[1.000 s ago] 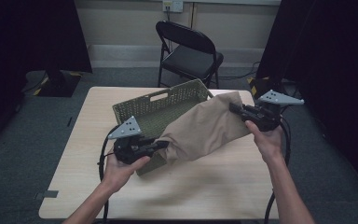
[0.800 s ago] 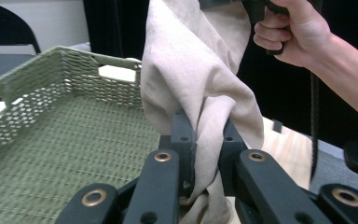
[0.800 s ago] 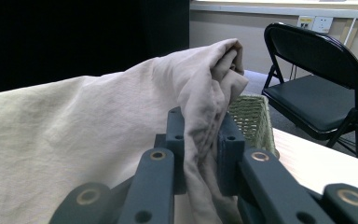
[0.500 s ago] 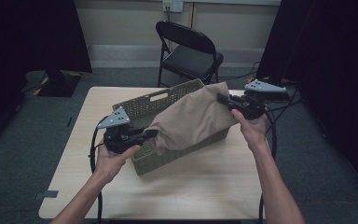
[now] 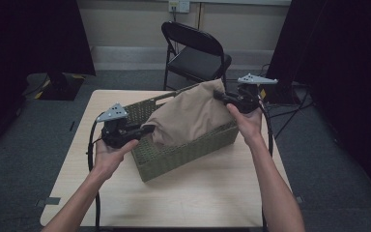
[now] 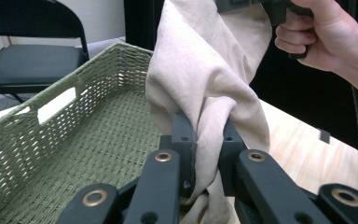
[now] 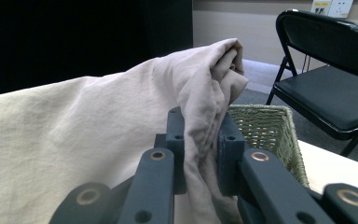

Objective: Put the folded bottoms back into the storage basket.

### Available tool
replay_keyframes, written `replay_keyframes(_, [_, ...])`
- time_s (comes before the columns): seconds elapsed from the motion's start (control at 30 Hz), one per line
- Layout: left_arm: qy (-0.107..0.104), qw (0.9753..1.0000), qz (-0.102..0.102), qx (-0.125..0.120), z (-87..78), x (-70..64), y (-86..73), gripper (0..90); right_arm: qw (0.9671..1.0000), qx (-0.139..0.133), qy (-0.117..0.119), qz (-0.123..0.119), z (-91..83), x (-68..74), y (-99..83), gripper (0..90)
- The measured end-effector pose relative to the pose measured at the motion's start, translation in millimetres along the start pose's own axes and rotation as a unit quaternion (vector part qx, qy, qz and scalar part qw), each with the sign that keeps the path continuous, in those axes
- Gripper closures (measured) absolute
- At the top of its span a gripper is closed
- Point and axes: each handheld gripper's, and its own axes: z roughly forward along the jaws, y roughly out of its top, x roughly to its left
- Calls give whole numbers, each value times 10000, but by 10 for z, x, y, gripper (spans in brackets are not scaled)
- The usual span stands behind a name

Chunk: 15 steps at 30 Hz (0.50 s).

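A tan cloth (image 5: 191, 116) hangs stretched between both grippers, over a green woven basket (image 5: 183, 155) in the middle of the table. At the basket's left end, my left gripper (image 5: 147, 129) is shut on one end of the cloth (image 6: 209, 107). Up at the far right corner of the basket, my right gripper (image 5: 221, 95) is shut on the other end of the cloth (image 7: 200, 93). The cloth's middle sags into the basket (image 6: 88, 140). The basket's corner (image 7: 270, 126) sits just past the right jaws.
A black folding chair (image 5: 195, 50) stands behind the table's far edge. The wooden table (image 5: 207, 188) has bare surface in front of the basket. Black cables trail from both grippers. Dark curtains hang at both sides of the room.
Both grippers carried the cloth away from the near table surface, back and up over the basket. The cloth now hangs inside the basket instead of draping over its front wall.
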Motion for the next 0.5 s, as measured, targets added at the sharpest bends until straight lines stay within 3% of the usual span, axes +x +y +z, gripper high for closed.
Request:
replay_keyframes(0.23, [101,9998,-70,171,125,126,-27,825,9999,119,-57,70,185,-73,-29,792])
replay_keyframes(0.5, [297,9985,-246,386,243,290,-176,825,9996,263,-64,127,391,-110,-168,793])
